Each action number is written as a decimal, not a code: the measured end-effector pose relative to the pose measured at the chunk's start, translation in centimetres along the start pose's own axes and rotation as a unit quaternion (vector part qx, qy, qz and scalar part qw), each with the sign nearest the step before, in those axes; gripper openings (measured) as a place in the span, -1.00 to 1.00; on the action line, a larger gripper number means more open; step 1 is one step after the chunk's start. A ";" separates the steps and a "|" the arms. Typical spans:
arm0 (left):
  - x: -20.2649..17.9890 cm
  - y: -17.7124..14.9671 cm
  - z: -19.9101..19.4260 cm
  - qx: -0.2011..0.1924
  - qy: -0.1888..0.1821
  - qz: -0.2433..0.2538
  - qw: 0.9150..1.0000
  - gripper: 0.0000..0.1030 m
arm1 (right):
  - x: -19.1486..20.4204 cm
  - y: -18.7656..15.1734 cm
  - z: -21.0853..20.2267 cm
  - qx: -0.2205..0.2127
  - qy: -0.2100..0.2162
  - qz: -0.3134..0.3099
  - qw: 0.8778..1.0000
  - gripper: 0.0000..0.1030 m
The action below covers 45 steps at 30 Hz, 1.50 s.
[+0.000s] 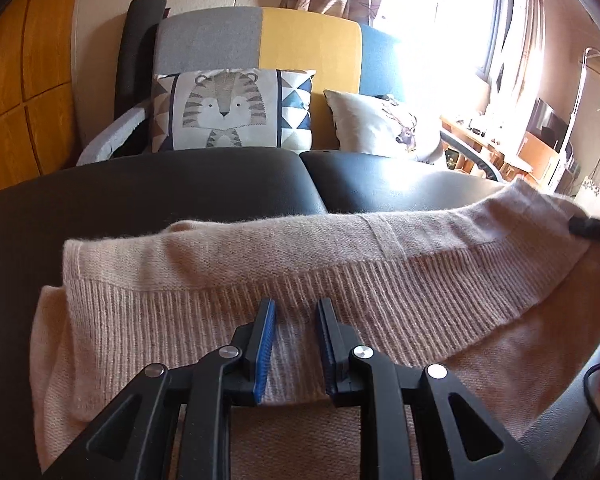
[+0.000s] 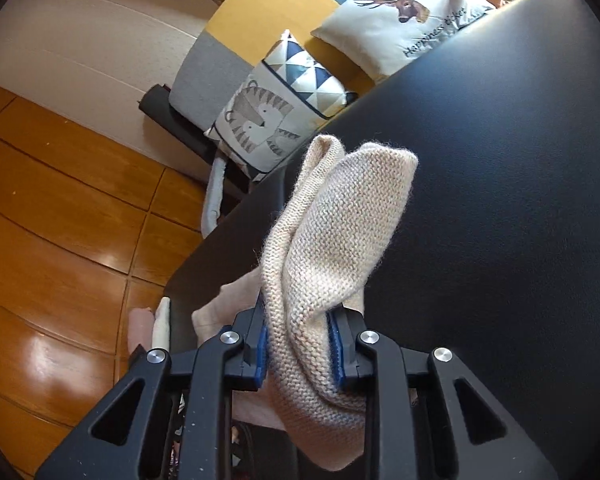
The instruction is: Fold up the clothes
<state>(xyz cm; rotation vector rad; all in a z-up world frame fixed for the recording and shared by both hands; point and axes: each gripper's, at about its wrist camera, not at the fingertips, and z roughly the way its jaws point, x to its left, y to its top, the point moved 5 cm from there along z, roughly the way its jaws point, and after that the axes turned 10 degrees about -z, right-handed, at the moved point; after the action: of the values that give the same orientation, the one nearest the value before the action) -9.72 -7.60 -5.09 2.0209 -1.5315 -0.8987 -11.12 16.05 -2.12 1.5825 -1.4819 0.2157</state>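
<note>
Sweater: fuzzy beige knit, ribbed band, matt. Surface under it: black leather-look, smooth, semi-gloss. Left gripper: matt black plastic, ridged blue pads, shiny metal pins. Floor at 9 o'clock in right wrist view: glossy varnished wood. Cushions: printed woven cloth.

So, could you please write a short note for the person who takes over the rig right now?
Left gripper: shut on the ribbed hem of the beige sweater, at its near edge.
Right gripper: shut on a bunched end of the same sweater, raised off the surface.
Sweater: spread across the black leather surface in front of the sofa; the far part is already turned over.
Done: both ends are gripped.
Left: probably carry the raised end across to fold it, smooth the sweater, then release.
</note>
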 end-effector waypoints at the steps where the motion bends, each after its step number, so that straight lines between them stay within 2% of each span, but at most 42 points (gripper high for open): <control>1: 0.1 0.0 -0.1 0.002 -0.004 -0.002 1.000 -0.60 | 1.3 -0.3 0.3 0.002 0.007 -0.007 1.000 -0.51; 7: 2.4 0.2 -1.1 0.030 -0.042 -0.057 0.997 -0.60 | 9.5 -1.8 3.7 0.024 0.053 -0.037 0.998 -0.53; 12: 6.8 -0.1 -3.3 0.014 -0.028 -0.108 0.994 -0.60 | 16.7 -1.7 8.2 0.066 0.090 -0.085 0.990 -0.53; 16: 10.6 -0.7 -4.6 0.005 -0.011 -0.133 0.991 -0.60 | 20.9 -2.7 12.9 0.110 0.097 -0.118 0.982 -0.53; 20: 13.7 -1.8 -5.1 0.010 0.002 -0.155 0.988 -0.60 | 22.8 -5.3 17.5 0.152 0.084 -0.135 0.975 -0.55; 24: 16.2 -3.1 -5.8 0.009 -0.011 -0.195 0.981 -0.60 | 23.7 -7.9 21.3 0.184 0.060 -0.158 0.968 -0.55; 32: 19.0 -4.6 -6.5 -0.009 -0.022 -0.229 0.973 -0.60 | 23.7 -11.7 24.5 0.225 0.036 -0.183 0.956 -0.55; 37: 19.6 -5.3 -6.6 -0.019 -0.039 -0.237 0.971 -0.60 | 25.0 -13.3 26.5 0.234 -0.007 -0.258 0.937 -0.54; 39: 19.9 -5.4 -6.7 -0.022 -0.048 -0.245 0.968 -0.60 | 25.8 -14.3 26.8 0.228 -0.024 -0.303 0.925 -0.47; 42: 20.3 -5.6 -6.8 -0.026 -0.064 -0.257 0.964 -0.60 | 28.0 -16.1 26.7 0.213 -0.046 -0.393 0.893 -0.01; 43: 20.5 -5.6 -6.8 -0.027 -0.068 -0.262 0.962 -0.60 | 28.7 -16.5 26.3 0.204 -0.050 -0.416 0.885 0.08; 44: 20.7 -5.6 -6.9 -0.029 -0.072 -0.267 0.960 -0.60 | 29.4 -16.9 25.8 0.193 -0.051 -0.437 0.877 0.08; 45: 20.8 -5.6 -6.9 -0.030 -0.076 -0.273 0.959 -0.60 | 30.1 -17.0 24.9 0.176 -0.040 -0.448 0.875 0.08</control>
<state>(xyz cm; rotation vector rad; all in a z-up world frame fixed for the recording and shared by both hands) 2.63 -26.21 -8.92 2.4215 -1.0002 -1.3113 0.10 -24.98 -4.11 2.4313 -0.6407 -0.1333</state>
